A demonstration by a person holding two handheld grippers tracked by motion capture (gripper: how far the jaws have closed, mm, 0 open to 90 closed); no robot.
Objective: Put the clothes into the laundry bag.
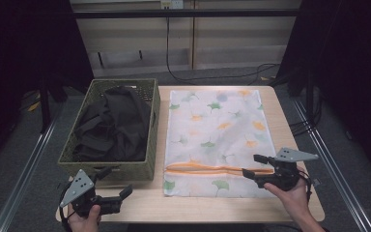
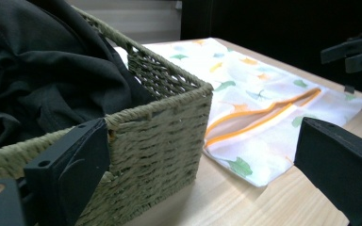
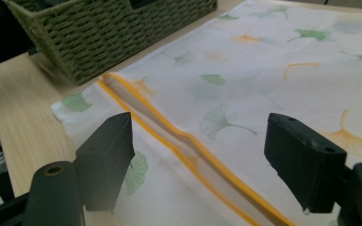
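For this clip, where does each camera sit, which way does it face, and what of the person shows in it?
High view: above the person's side, looking forward and down on the table, basket and laundry bag; both hands show, holding the left claw and right claw.
Left gripper view: rides the left claw, open, facing the basket's corner.
Right gripper view: rides the right claw, open, over the bag's orange zip.
Shared: all three show the basket and the bag.
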